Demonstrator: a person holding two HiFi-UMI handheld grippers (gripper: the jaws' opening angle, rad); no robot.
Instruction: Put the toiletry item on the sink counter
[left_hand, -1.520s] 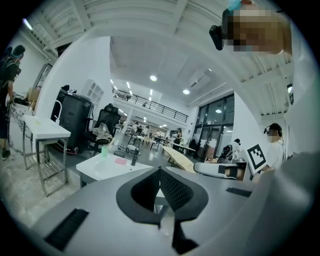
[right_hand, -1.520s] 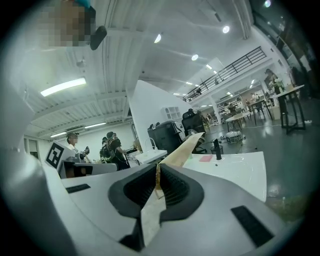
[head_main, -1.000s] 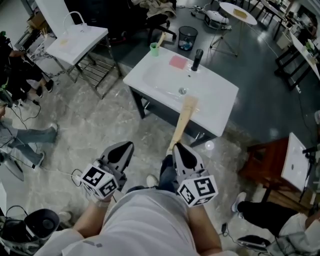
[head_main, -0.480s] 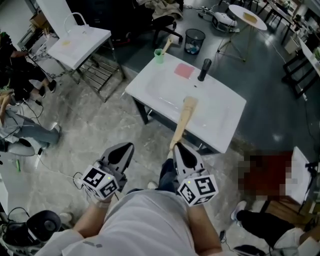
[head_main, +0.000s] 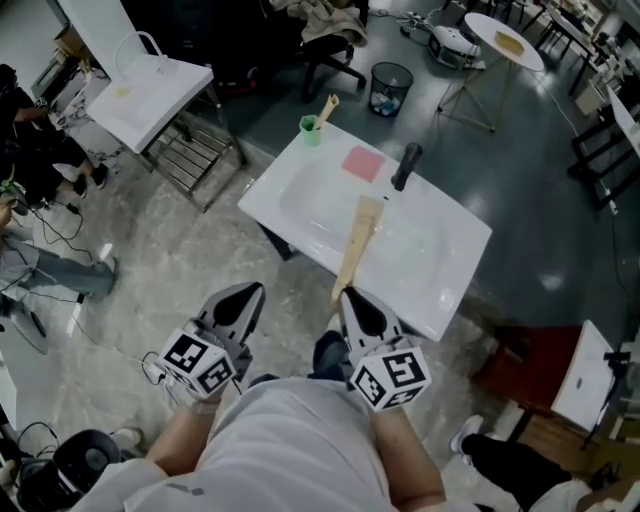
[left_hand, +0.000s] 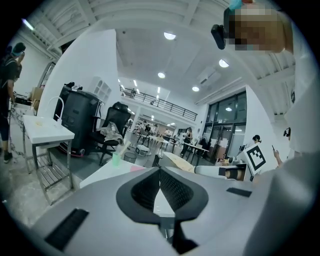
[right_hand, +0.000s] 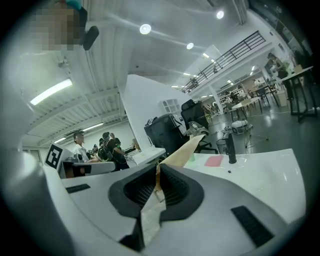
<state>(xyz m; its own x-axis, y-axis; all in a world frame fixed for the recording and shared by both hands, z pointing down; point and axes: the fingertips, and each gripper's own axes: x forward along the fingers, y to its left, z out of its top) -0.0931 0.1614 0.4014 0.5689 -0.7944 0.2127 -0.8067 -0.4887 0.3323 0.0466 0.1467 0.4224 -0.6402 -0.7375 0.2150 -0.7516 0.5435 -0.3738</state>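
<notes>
1. A workshop room with a grey floor (head_main: 200, 250); a white sink counter (head_main: 450, 260) stands in the middle, in front of the person.
2. The right gripper (head_main: 345, 295) is at the counter's near edge, its jaws clamped on the handle end of a long wooden brush (head_main: 357, 245).
3. The brush slants away from the gripper, with its wide head over the basin; whether it touches the basin cannot be told.
4. The left gripper (head_main: 250, 292) hangs beside it over the floor, jaws together with nothing between them.
5. Along the counter's far edge stand a black tap (head_main: 404, 166), a pink pad (head_main: 362, 162) and a green cup (head_main: 311, 129).
</notes>
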